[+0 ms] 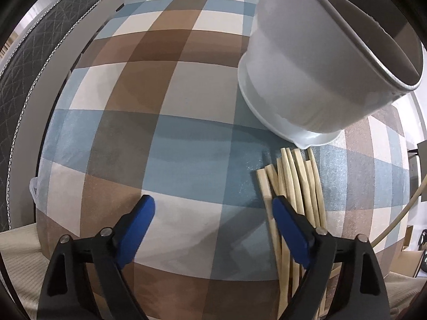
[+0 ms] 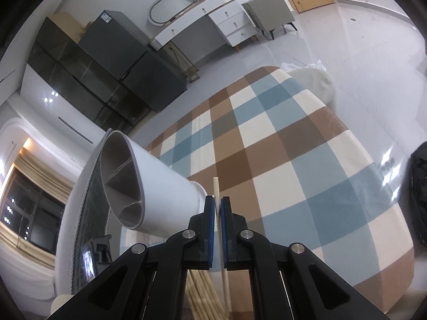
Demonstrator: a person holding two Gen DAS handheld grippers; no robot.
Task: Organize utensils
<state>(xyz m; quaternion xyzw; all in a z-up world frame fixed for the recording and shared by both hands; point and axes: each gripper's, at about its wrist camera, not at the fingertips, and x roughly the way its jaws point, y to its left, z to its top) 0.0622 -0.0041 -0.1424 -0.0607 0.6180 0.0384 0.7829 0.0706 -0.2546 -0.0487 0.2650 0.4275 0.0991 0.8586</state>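
One chopstick is being pinched between the pads of the right gripper, whose jaws are closed down to a thin slit around it. Its tip is being held up past the fingertips, just beside the foot of the white holder, and its lower end is being carried below the jaws. It is probably being lifted this way so that it can be swung round to the holder's mouth, where gray dividers are being shown in the right wrist view. The right gripper is being aimed forward and partly downward over the checked tabletop.

Several more chopsticks are being left in a loose bundle on the tabletop, just below the holder's base in the left wrist view, with their ends fanned toward it. They are likely being kept there so that each can be picked off singly.

The left gripper is being held steeply downward, almost straight at the tabletop, with its blue fingers standing wide apart and nothing between them. Its right-hand finger is being seen over the near edge of the bundle; whether it is touching the sticks cannot be told. It appears to be readied for a grab at the bundle, though none is being gripped yet.
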